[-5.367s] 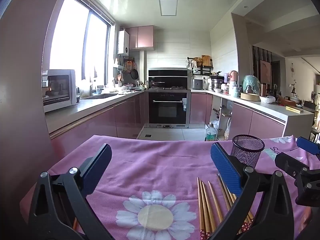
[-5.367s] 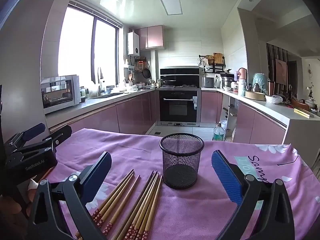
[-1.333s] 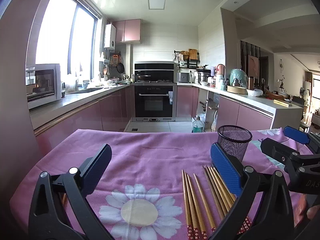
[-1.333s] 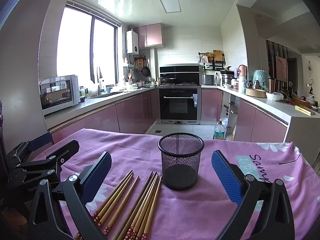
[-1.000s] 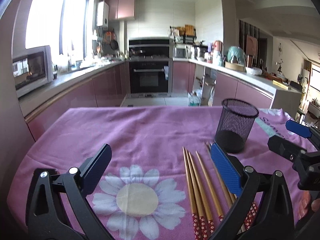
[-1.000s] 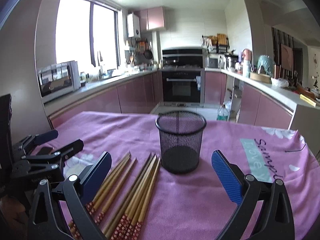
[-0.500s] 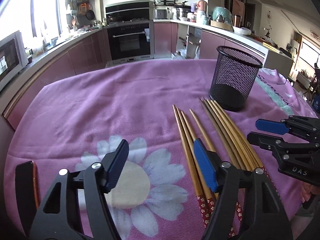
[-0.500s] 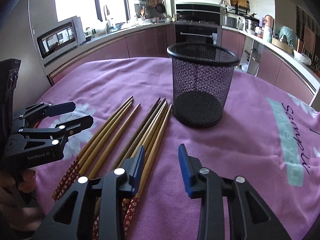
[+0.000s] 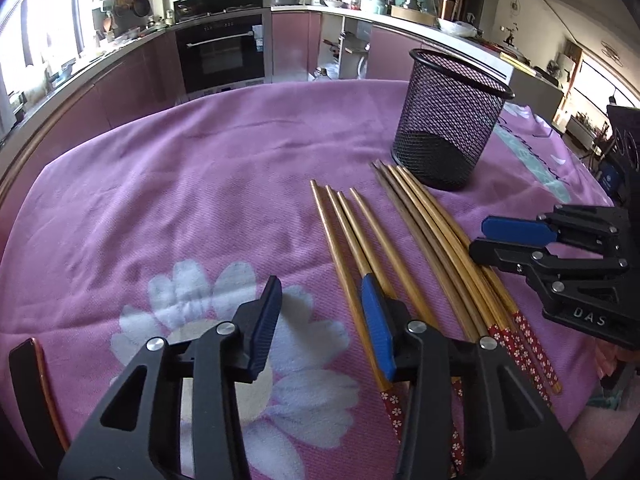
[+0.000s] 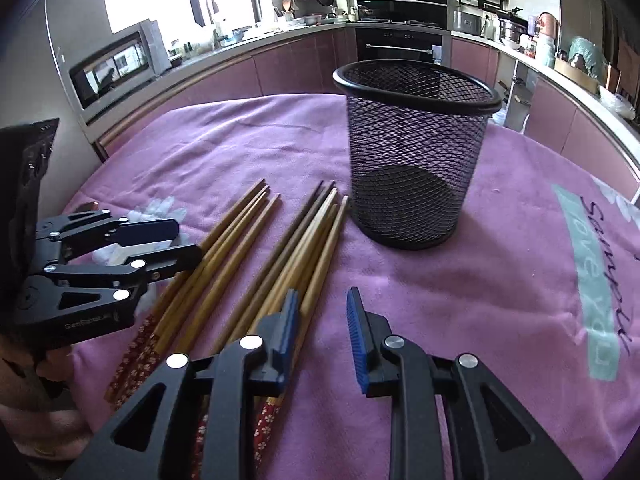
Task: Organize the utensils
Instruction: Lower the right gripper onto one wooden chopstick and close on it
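Observation:
Several wooden chopsticks (image 9: 404, 240) with red flowered ends lie in two bunches on the purple cloth, tips toward a black mesh cup (image 9: 450, 120). The cup (image 10: 416, 148) stands upright and empty. My left gripper (image 9: 320, 320) is open, low over the cloth, its right finger over the left bunch (image 10: 208, 256). My right gripper (image 10: 322, 328) is open and empty, its left finger over the right bunch (image 10: 304, 248). Each gripper also shows in the other's view: the right one (image 9: 516, 236) and the left one (image 10: 160, 240).
The purple tablecloth (image 9: 180, 200) has a white flower print (image 9: 192, 304) and a teal band with lettering (image 10: 592, 280). A dark flat object (image 9: 36, 392) lies at the near left edge. Kitchen counters and an oven (image 9: 224, 52) stand behind the table.
Both grippers have dropped and tilted down toward the chopsticks. Their jaws have narrowed from wide open to partly open. The chopsticks and cup have not moved.

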Demonstrator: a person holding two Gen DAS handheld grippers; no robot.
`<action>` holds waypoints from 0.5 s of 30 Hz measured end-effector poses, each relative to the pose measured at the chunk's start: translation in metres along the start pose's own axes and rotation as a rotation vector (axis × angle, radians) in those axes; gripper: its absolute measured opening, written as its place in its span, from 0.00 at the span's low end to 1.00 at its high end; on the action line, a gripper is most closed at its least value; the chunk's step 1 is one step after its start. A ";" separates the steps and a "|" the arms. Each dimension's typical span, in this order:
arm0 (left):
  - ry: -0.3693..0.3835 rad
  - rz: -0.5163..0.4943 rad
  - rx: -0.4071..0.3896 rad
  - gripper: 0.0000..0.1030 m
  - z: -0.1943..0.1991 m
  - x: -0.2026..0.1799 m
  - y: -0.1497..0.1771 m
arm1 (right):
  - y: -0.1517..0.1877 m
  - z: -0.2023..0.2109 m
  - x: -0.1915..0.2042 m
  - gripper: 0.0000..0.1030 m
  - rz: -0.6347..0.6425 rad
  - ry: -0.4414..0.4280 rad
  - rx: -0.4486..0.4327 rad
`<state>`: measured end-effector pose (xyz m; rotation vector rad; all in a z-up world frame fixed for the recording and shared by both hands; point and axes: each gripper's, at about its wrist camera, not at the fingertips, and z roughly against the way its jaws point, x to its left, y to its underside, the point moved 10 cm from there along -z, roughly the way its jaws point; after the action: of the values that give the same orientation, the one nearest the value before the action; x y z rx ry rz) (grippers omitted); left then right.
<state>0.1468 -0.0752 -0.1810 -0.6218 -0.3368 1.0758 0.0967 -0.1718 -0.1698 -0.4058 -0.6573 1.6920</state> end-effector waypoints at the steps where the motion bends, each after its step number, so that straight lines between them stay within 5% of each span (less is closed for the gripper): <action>1: -0.010 -0.016 0.006 0.41 -0.002 0.000 0.001 | 0.000 0.000 -0.001 0.24 0.003 0.006 0.007; 11: -0.024 -0.044 0.016 0.34 -0.011 -0.005 -0.007 | -0.003 -0.011 0.002 0.22 0.049 0.055 0.035; 15: -0.047 -0.001 0.005 0.15 -0.016 -0.003 -0.013 | -0.006 -0.013 0.001 0.07 0.027 0.027 0.033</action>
<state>0.1638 -0.0874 -0.1853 -0.5930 -0.3751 1.0906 0.1092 -0.1677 -0.1760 -0.4146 -0.6058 1.7181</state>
